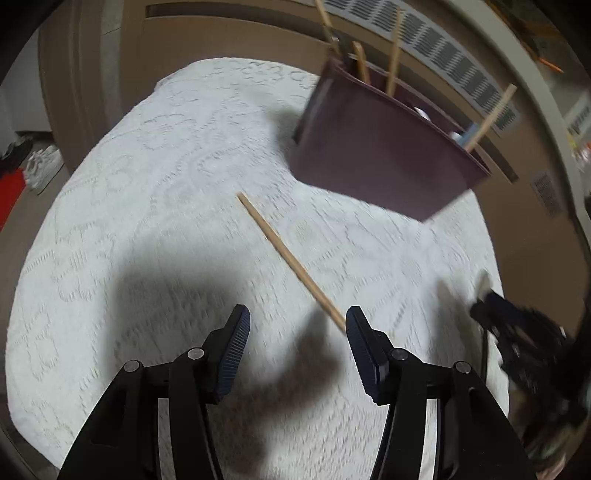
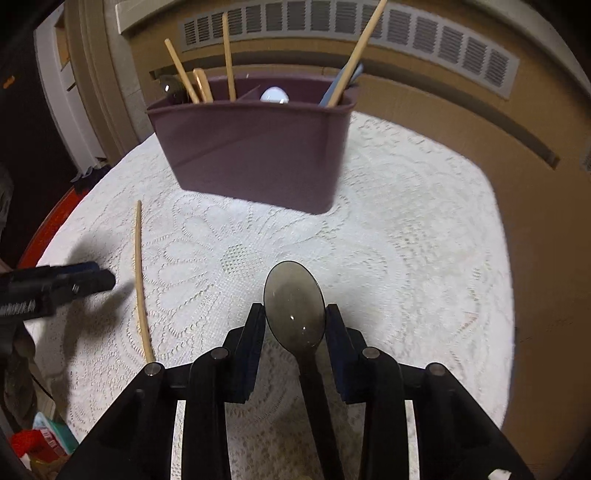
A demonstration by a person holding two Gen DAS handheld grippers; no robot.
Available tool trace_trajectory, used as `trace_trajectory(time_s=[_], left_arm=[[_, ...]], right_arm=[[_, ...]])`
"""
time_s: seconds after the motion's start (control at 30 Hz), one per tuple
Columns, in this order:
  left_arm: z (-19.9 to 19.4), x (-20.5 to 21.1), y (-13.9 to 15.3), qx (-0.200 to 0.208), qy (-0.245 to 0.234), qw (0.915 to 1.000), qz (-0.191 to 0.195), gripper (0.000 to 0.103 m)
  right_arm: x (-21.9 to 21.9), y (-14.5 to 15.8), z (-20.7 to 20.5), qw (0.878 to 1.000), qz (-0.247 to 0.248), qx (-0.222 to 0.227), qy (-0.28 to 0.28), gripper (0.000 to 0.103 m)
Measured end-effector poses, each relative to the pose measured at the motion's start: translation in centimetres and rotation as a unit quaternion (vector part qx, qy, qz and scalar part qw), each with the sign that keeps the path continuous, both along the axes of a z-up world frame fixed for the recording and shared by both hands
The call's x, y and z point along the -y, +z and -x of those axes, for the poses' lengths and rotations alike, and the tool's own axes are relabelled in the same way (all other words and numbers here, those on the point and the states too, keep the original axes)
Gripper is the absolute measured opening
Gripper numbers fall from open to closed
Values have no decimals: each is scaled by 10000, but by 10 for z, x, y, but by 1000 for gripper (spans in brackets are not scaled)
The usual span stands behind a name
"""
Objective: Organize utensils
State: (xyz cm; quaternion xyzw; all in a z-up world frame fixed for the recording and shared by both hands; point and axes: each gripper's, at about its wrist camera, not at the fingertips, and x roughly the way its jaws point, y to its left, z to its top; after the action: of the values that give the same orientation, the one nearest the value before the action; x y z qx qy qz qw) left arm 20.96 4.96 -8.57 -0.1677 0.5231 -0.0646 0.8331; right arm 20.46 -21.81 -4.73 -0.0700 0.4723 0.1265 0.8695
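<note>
A dark purple utensil holder (image 1: 376, 155) (image 2: 255, 155) stands at the far side of the table, holding several wooden chopsticks, a white spoon and a blue utensil. One loose wooden chopstick (image 1: 288, 258) (image 2: 139, 280) lies on the cloth. My left gripper (image 1: 297, 325) is open just above it, with the chopstick's near end by the right finger and nothing gripped. My right gripper (image 2: 295, 314) is shut on a smoky translucent plastic spoon (image 2: 293, 295), its pads against the sides of the bowl and the handle running back under the gripper. The left gripper (image 2: 92, 280) shows blurred at the left.
A white lace tablecloth (image 2: 406, 240) covers the round table. Behind the holder is a brown wall with a vent grille (image 2: 406, 33). Shoes (image 1: 44, 162) lie on the floor at left. Coloured packaging (image 2: 48, 443) sits below the table's near left edge.
</note>
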Motion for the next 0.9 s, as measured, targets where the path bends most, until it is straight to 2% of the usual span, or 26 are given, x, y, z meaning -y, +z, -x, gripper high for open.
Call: trace_trajectory(time_s=[0.13,0.2,0.3,0.37,0.4,0.43,0.5,0.57,0.6,0.7,0.8,0.9], left_arm=[[-40,-4,-7,-672,196,9973,234,55],[-54,0,-7,-854,203,9961,100,54],[-71,15,-8,-1073,-158,9937,-289,51],[-80,24,-7,-1167,-342,9899,-726,34],[-83,27,-8,-1184,-408,9876,-941,23],[-84,30,-7,-1156,-475,9864,-1070,19],[-84,36,-6,-994,-629,9848,-1282,19],[-77,40,-3,-664,-698,9847,-1453,19],[-73,41,-2,-547,-709,9860,-1405,19],[-53,39,3,-213,-674,9919,-1055,6],[-22,36,17,323,-704,9922,-972,5],[2,37,35,884,-767,9881,-995,5]], right_arm=[[4,13,13,9998,-117,134,-89,31],[6,17,17,9997,-136,138,-114,31],[8,21,25,9996,-133,193,-129,31],[10,22,30,9996,-121,218,-148,31],[12,22,32,9995,-100,253,-169,31],[11,21,32,9994,-93,271,-181,31],[14,22,35,9992,-115,305,-235,31],[15,22,36,9989,-157,329,-287,31],[17,23,37,9987,-182,349,-317,31],[22,30,43,9983,-296,376,-337,31],[26,36,48,9977,-415,409,-351,31],[26,43,53,9973,-460,445,-349,31]])
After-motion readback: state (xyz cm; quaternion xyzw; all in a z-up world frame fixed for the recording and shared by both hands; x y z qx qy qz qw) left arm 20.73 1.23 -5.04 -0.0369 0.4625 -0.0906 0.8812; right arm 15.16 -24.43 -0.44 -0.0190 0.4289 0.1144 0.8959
